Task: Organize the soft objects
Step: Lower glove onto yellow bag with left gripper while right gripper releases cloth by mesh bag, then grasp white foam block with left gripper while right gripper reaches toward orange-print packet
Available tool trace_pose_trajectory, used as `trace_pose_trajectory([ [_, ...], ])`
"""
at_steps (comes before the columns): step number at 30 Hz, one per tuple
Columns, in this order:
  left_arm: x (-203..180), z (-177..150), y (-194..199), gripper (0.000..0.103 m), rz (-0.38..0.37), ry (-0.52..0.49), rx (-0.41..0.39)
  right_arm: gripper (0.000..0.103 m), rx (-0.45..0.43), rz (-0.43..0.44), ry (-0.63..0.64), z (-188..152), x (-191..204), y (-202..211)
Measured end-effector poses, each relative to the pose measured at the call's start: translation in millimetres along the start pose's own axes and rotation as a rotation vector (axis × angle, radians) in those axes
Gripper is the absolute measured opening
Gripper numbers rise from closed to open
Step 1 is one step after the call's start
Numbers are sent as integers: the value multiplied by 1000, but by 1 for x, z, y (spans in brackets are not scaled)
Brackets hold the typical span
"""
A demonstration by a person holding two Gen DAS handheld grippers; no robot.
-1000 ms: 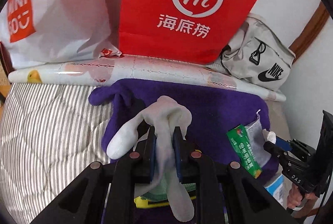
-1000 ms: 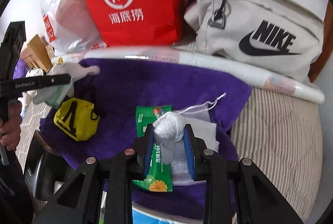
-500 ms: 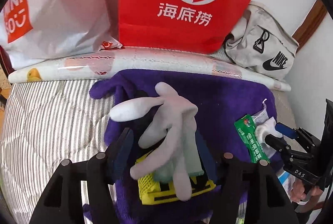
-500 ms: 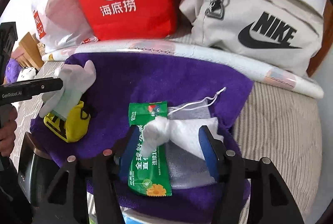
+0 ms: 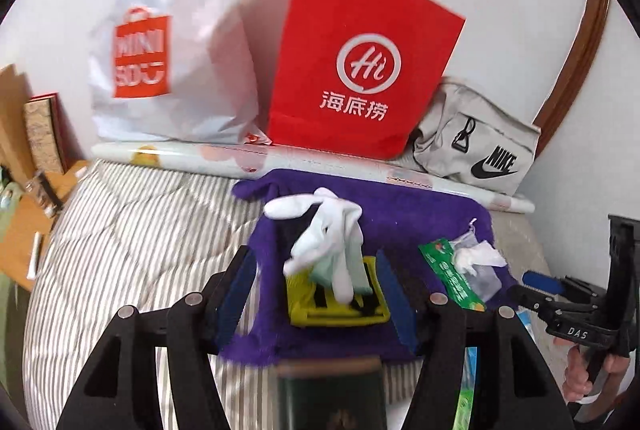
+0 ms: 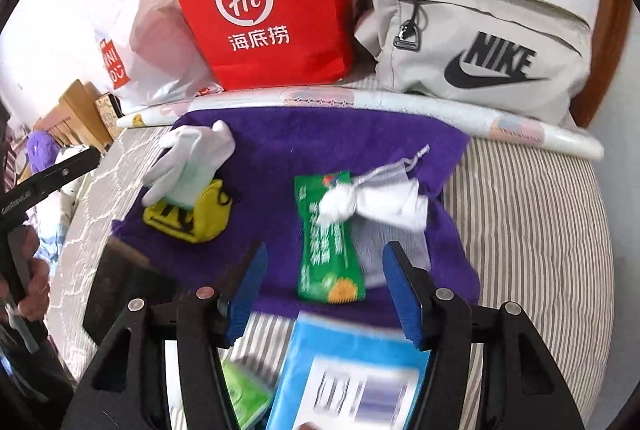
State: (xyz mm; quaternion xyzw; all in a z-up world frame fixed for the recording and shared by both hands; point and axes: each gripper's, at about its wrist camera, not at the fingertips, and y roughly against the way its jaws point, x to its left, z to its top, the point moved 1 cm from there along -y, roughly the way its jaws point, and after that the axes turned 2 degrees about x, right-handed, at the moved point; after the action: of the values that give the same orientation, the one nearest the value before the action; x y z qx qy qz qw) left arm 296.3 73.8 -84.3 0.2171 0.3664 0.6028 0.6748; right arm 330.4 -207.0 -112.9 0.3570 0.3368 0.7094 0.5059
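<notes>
Two views. Left gripper (image 5: pixel 316 296): jaws wide apart, empty, white glove (image 5: pixel 326 240) on a yellow pouch (image 5: pixel 340 304) (on purple towel (image 5: pixel 404 208)) between them. Right gripper (image 6: pixel 324 288): jaws wide, empty, white cloth (image 6: pixel 384 204) just beyond.

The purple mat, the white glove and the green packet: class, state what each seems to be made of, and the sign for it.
Purple mat: seemingly a fleece or terry cloth; matte, fuzzy, with soft rumpled edges.
White glove: apparently knitted fabric; limp, matte fingers that flop over the yellow pouch.
Green packet: probably plastic film; smooth, printed, slightly glossy, though blurred.
</notes>
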Motion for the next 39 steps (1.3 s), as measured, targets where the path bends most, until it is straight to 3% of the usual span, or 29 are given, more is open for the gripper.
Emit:
trace_pose_trajectory([
  [3,-3,-16,21,60,-45,7,23,60,-8,4,-9,-19,6,13],
  [14,-22,-89,76,60,-48,11,79,63,-144,69,-9,-98,29,88],
  [19,-35,-124,82,60,-51,-14,119,63,-131,79,2,-127,34,100],
  [26,-62,-168,58,60,-38,-62,220,62,-92,20,42,-168,36,100],
  [35,-77,-182,22,60,44,-62,246,62,-58,42,70,-209,30,89],
  [39,-81,-183,11,60,43,-35,283,62,-39,20,93,-213,27,77],
])
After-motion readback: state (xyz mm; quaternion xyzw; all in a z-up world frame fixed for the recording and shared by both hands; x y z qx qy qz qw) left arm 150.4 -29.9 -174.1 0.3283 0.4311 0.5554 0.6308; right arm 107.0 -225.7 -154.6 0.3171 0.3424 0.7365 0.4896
